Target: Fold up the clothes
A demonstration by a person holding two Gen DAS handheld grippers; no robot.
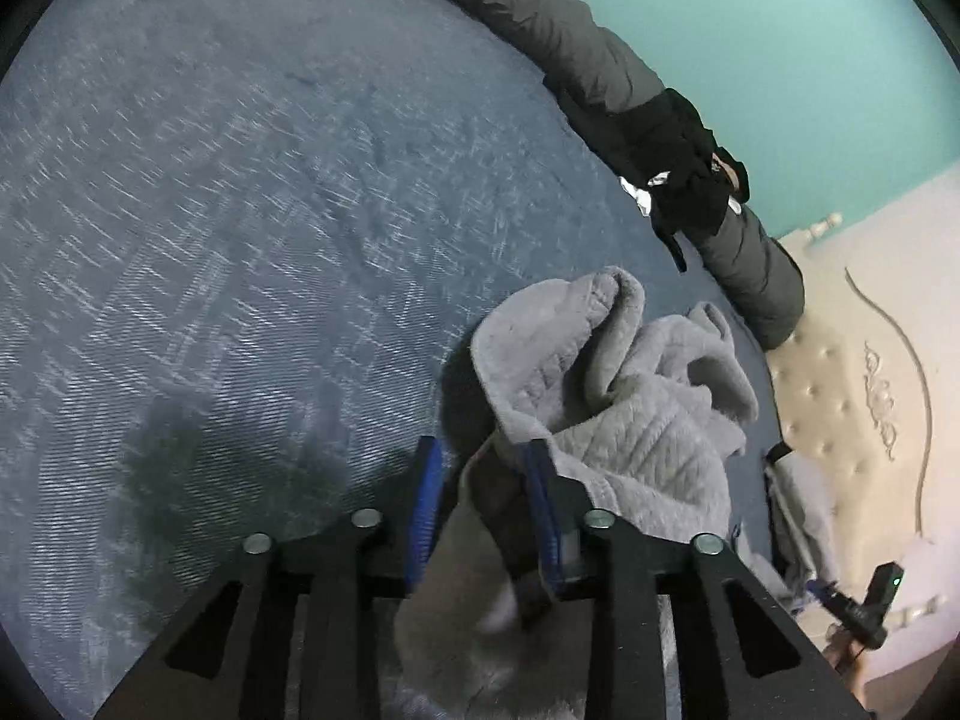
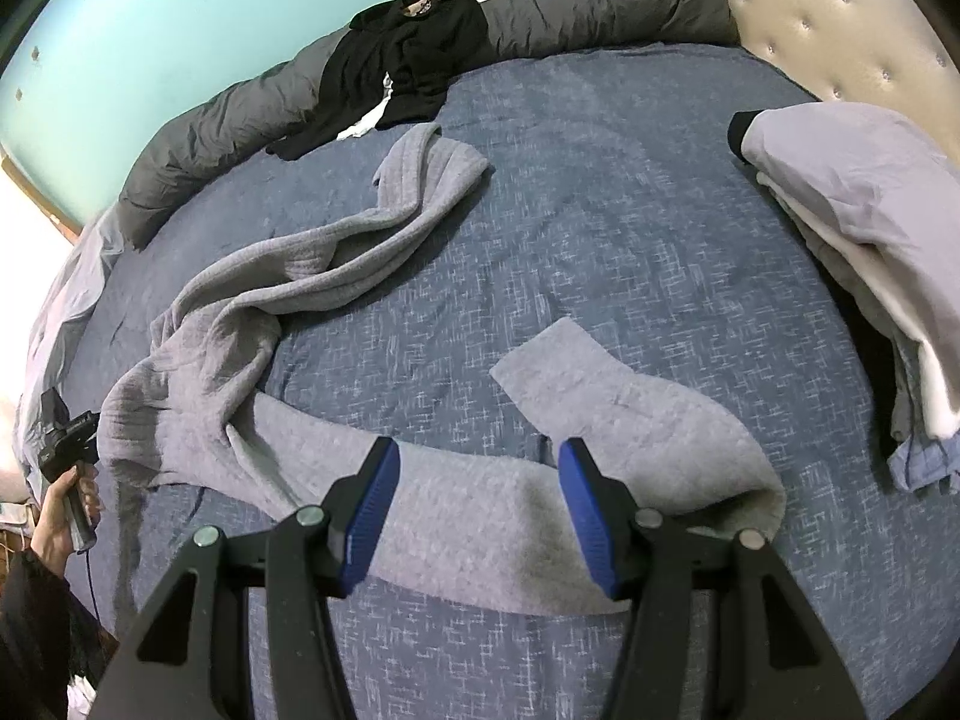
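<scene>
Between the blue pads of the left gripper [image 1: 483,516] sits a bunched edge of the grey knit garment [image 2: 312,324], so this gripper appears closed on the cloth and lifting it off the bed [image 1: 210,210], though motion blur leaves the exact bite uncertain. Ahead of the right gripper [image 2: 480,516], whose jaws stand wide apart and hold nothing, one sleeve of the same garment lies flat across the blue bedspread, its cuff pointing away; the body trails off to the gripper's left in loose, twisted ridges. Far to its right rests a stack of folded clothes [image 2: 864,252], evidence that several items are finished. Beyond, on the rolled grey duvet [image 2: 600,6], lies a crumpled black garment [image 2: 408,66]. The grey piece is unfolded and unflattened; it and probably the black one remain.
</scene>
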